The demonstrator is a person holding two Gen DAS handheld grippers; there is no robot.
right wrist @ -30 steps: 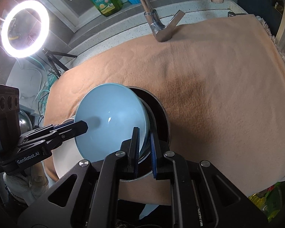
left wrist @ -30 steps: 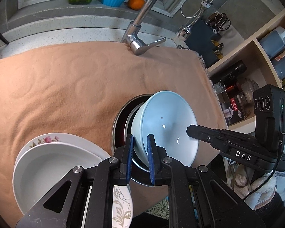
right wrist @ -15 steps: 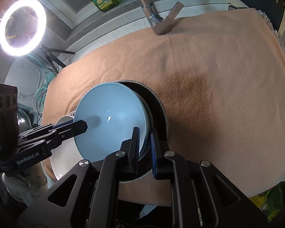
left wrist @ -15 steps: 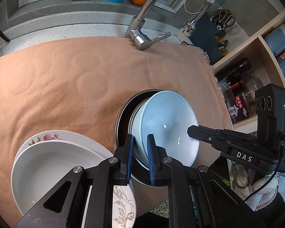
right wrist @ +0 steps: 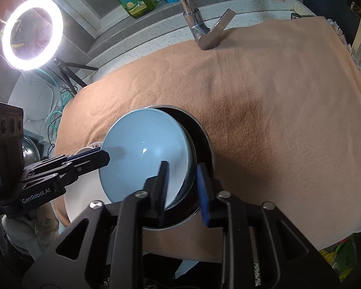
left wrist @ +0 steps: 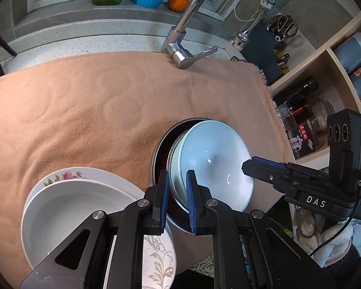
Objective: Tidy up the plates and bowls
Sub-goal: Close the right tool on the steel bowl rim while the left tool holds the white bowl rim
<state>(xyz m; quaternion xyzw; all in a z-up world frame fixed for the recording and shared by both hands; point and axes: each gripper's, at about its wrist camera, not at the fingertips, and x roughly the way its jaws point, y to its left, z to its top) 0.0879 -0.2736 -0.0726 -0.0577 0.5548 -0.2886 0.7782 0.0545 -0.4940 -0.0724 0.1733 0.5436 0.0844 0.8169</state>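
Note:
A light blue bowl (left wrist: 216, 166) sits tilted inside a steel bowl with a dark red inside (left wrist: 160, 161) on the tan towel. My left gripper (left wrist: 177, 187) is shut on the blue bowl's near-left rim. My right gripper (right wrist: 183, 183) is open, its jaws spread on either side of the blue bowl's (right wrist: 144, 151) right rim and the steel bowl's wall (right wrist: 208, 144). A stack of white plates (left wrist: 67, 204) with a flower-patterned plate underneath lies left of the bowls.
The tan towel (left wrist: 84, 110) covers the counter. A faucet (left wrist: 183, 48) stands at the far edge, with a soap bottle, a blue cup and an orange behind it. Shelves with bottles (left wrist: 325, 101) are at the right. A ring light (right wrist: 31, 33) stands at the left.
My right gripper has opened and let go of the blue bowl's rim. The left gripper still holds the rim. Both cameras have drawn back slightly.

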